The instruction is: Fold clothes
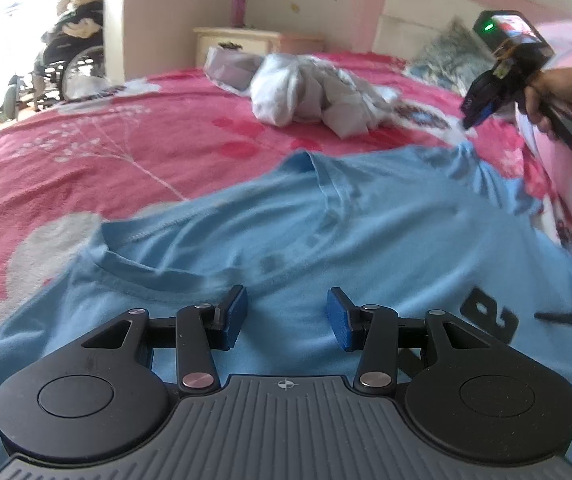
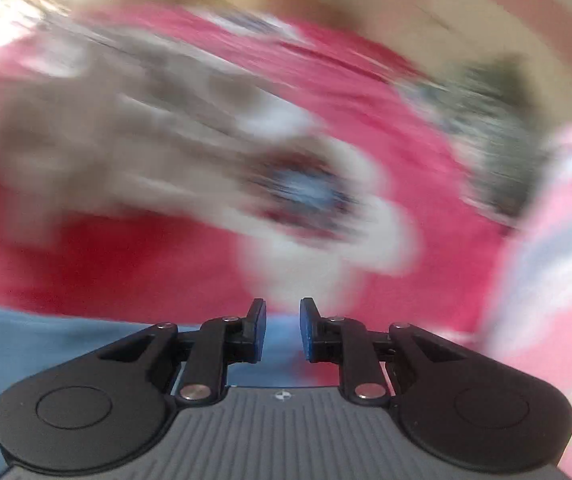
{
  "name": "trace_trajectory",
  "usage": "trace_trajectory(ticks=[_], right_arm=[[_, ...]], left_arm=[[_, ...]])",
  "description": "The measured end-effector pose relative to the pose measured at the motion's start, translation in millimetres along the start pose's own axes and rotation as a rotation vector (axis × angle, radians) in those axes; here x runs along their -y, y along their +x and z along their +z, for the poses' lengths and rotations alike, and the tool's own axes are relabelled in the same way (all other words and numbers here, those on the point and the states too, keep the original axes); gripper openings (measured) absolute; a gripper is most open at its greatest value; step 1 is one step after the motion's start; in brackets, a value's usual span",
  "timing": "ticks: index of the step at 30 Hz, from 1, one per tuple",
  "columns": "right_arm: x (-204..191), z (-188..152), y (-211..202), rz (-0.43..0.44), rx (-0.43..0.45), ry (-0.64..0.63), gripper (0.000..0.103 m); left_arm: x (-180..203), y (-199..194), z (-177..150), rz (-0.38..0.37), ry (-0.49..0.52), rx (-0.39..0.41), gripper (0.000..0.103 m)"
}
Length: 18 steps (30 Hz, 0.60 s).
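Note:
A light blue T-shirt [image 1: 326,232] with dark lettering lies spread on the pink flowered bedspread [image 1: 85,152]. My left gripper [image 1: 286,316] is open and empty, low over the shirt just below its collar. My right gripper [image 1: 470,118] shows in the left wrist view at the upper right, held in a hand above the shirt's far right corner. In the right wrist view, which is heavily blurred, the right gripper [image 2: 283,330] is open with a narrow gap and nothing between its fingers, at the edge of the blue shirt [image 2: 45,344].
A crumpled pile of white and grey clothes [image 1: 310,92] lies further up the bed. A pillow [image 1: 446,56] sits at the head, a cream nightstand [image 1: 253,40] behind. A wheelchair [image 1: 61,68] stands at the far left beyond the bed.

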State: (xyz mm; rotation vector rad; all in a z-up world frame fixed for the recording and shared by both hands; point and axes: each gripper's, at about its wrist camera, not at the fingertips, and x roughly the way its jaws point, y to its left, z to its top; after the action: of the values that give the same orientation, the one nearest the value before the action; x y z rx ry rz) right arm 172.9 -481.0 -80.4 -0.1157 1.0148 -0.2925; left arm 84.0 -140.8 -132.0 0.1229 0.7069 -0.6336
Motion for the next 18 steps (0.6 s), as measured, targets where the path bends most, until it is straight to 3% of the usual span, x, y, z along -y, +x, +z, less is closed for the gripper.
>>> trace_trajectory(ticks=[2, 4, 9, 12, 13, 15, 18], right_arm=[[-39, -7, -13, 0.210, -0.003, -0.050, 0.017], [-78, -13, -10, 0.332, -0.043, -0.110, 0.016], [-107, 1, 31, 0.319, -0.018, -0.047, 0.016], [-91, 17, 36, 0.233, 0.036, 0.070, 0.017], [-80, 20, 30, 0.241, 0.042, 0.118, 0.019], [-63, 19, 18, 0.356, 0.002, 0.186, 0.019], [-64, 9, -2, 0.541, -0.093, 0.151, 0.019]], left_arm=[[-5, -2, 1, 0.010, -0.020, 0.007, 0.044], [-10, -4, 3, 0.020, -0.040, 0.015, 0.044], [-16, 0, 1, 0.049, -0.026, -0.015, 0.044], [-17, -4, 2, 0.047, -0.026, -0.006, 0.044], [-18, -7, 3, 0.044, -0.031, 0.001, 0.044], [-20, -13, 5, 0.038, -0.042, 0.013, 0.044], [-26, -24, 9, 0.057, -0.059, 0.028, 0.044]])
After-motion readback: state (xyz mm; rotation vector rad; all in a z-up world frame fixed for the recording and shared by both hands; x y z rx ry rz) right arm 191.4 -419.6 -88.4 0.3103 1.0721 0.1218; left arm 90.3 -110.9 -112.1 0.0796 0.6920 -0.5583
